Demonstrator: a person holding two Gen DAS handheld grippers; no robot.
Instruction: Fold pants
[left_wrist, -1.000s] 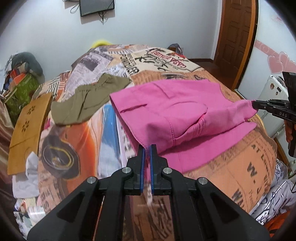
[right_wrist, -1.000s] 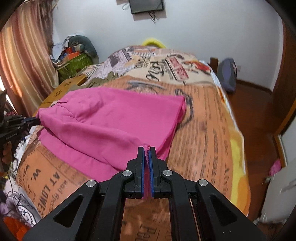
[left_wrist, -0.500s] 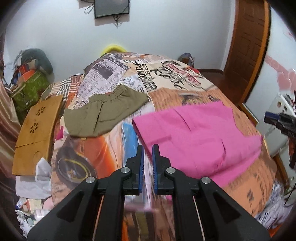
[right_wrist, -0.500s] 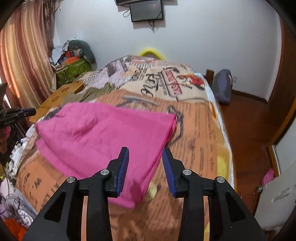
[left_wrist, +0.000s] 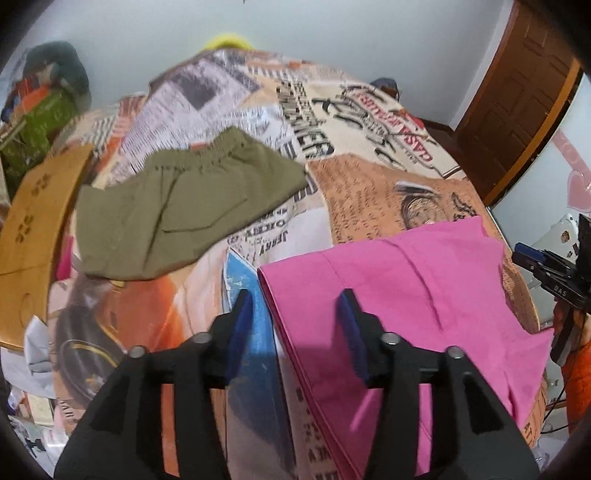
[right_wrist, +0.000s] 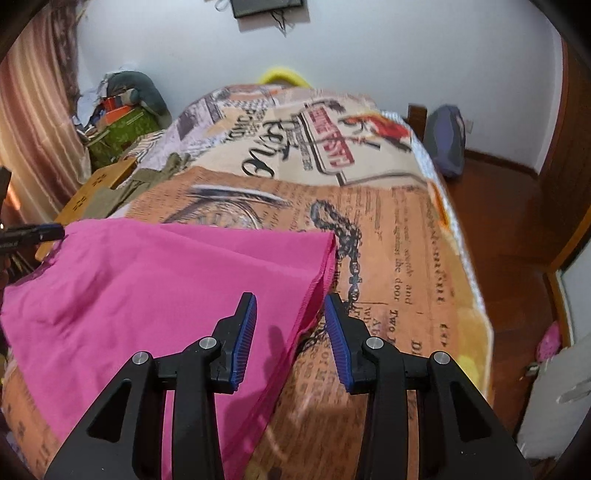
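Observation:
The pink pants (left_wrist: 413, 291) lie folded flat on the newspaper-print bedspread (left_wrist: 373, 184). My left gripper (left_wrist: 295, 314) is open and empty, its jaws apart above the pants' left edge. In the right wrist view the pink pants (right_wrist: 147, 291) fill the left half. My right gripper (right_wrist: 290, 325) is open and empty above the pants' right edge. The right gripper also shows at the right edge of the left wrist view (left_wrist: 546, 266), and the left gripper shows at the left edge of the right wrist view (right_wrist: 29, 234).
Olive-green shorts (left_wrist: 177, 206) lie on the bed to the left of the pink pants. A wooden board (left_wrist: 33, 229) leans at the bed's left side. A pile of clutter (right_wrist: 122, 114) sits in the far left corner. A dark bag (right_wrist: 445, 140) stands on the wooden floor.
Both grippers were shut on the pink pants' edges and held them up. They laid the fabric down folded, opened and let go, and now hover above it.

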